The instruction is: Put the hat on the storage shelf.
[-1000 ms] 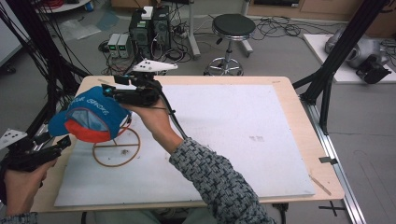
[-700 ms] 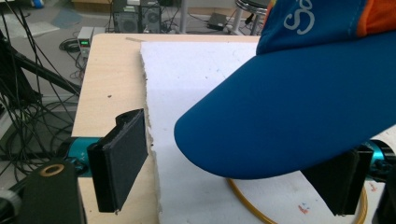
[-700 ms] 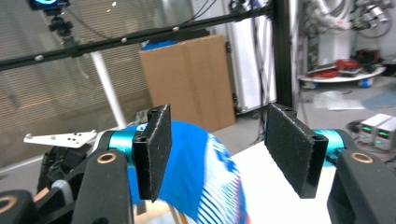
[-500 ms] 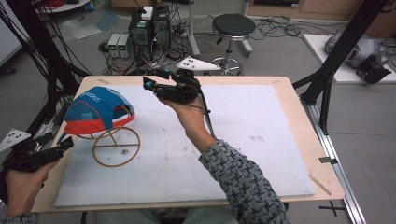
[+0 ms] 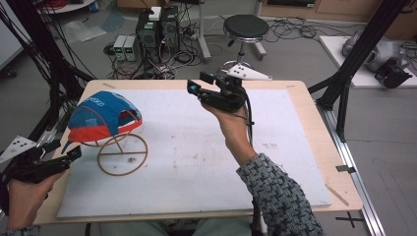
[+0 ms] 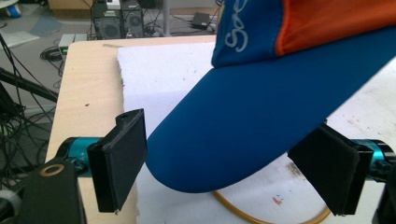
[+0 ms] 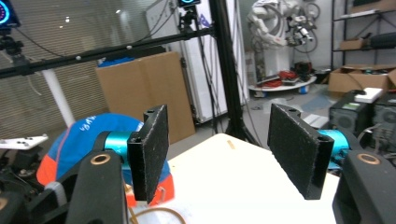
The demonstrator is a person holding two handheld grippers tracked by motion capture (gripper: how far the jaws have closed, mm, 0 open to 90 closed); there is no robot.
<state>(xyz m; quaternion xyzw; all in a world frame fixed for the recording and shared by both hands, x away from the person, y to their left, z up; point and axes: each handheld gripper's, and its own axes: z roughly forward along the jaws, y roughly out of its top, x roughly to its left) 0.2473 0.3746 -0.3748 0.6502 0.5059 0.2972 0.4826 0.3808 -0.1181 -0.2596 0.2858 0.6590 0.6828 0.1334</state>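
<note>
Cap point(image 5: 102, 116) sits on a wire stand point(image 5: 122, 153) at the left of the desk point(image 5: 314, 147), on the white sheet point(image 5: 196, 147). Left tongs point(image 5: 63, 156) wait low at the desk's left edge, just beside the cap; in the left gripper view the blue brim point(image 6: 243, 135) lies between the jaws, which stand apart, pads not pressing it. Right tongs point(image 5: 200, 83) are held up over the desk's far middle, well apart from the cap, jaws apart with nothing between them.

Since a second ago: right tongs were at the cap, now drawn off to the right; their jaws have just been opening. Cap now rests on the stand unheld. Left hand barely shifted.
</note>
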